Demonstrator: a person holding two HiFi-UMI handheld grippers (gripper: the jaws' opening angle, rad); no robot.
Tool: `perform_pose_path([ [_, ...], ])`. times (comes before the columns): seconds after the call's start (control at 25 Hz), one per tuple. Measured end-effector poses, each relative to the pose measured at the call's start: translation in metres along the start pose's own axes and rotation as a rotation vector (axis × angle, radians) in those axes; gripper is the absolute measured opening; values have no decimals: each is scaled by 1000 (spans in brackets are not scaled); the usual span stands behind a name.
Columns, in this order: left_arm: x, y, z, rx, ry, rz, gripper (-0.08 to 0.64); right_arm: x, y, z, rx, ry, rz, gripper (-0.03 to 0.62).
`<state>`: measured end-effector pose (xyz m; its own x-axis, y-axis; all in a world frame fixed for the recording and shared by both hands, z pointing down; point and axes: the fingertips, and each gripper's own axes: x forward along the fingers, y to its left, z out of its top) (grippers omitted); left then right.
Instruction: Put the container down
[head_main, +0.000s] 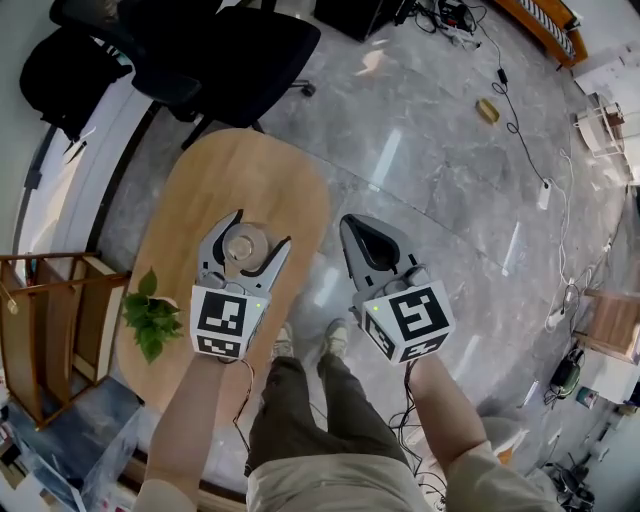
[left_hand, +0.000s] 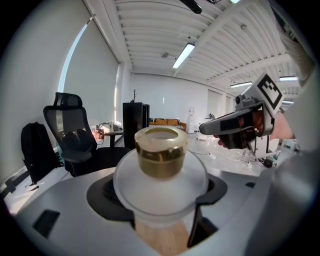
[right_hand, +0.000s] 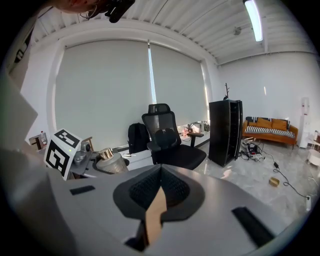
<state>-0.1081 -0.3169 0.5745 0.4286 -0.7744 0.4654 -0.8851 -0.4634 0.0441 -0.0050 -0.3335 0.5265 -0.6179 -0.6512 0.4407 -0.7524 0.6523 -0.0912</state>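
Observation:
A frosted container with a gold lid (head_main: 243, 243) (left_hand: 160, 165) sits between the jaws of my left gripper (head_main: 262, 229) (left_hand: 160, 202), which is shut on its body, over the oval wooden table (head_main: 250, 165). Whether its base touches the tabletop I cannot tell. My right gripper (head_main: 350, 222) (right_hand: 159, 172) is shut with nothing in it and hangs just off the table's right edge, over the floor. In the right gripper view the container (right_hand: 111, 162) shows at the left, next to the left gripper's marker cube (right_hand: 62, 152).
A small green plant (head_main: 150, 320) stands at the table's near left edge. A black office chair (head_main: 230, 50) is behind the table, and a black backpack (head_main: 60, 70) lies at the far left. A wooden shelf (head_main: 50, 320) stands left. Cables (head_main: 520, 120) run across the marble floor at right.

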Motion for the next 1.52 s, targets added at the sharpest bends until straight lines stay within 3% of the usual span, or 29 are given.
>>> perform_pose_path([
  [0.36,52,17,-97,-51,46,54,333,39,9,-96,31,112,31,-3],
  [0.56,74,17,-153,-47,45,17,333,54,13,-148,46,166,34,-3],
  [0.84,93,4,-234,-38,118,-10,333,72,22,-217,61,253,52,-3],
  [1.12,104,-9,-293,-2,179,-46,333,91,36,-258,58,283,70,-3],
  [1.52,109,-2,-331,15,222,-12,333,99,42,-287,101,310,71,-3],
])
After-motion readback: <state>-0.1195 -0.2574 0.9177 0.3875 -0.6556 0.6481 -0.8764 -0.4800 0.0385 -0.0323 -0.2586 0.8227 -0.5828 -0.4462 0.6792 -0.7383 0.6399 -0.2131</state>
